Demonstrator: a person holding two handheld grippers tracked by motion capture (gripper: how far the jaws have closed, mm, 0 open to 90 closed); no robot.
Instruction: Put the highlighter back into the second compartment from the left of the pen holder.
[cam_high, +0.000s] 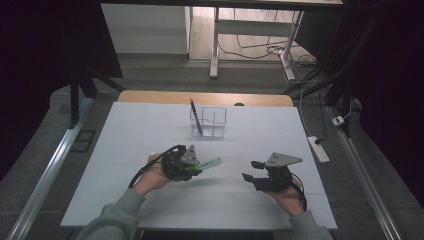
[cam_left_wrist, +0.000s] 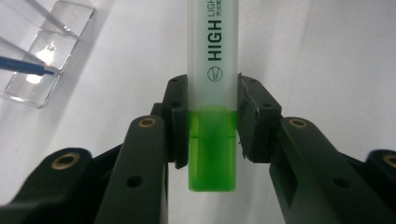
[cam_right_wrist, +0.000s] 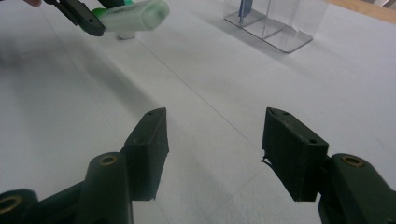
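Highlighter (cam_left_wrist: 212, 93) label cut off at frame top, tip out of shot. My left claw (cam_left_wrist: 212, 126) clamps its one green barrel above the counter (cam_high: 150, 200); right claw (cam_right_wrist: 212, 149) gapes, holding nothing. One blue pen (cam_high: 195, 117) in one clear holder (cam_high: 212, 122).
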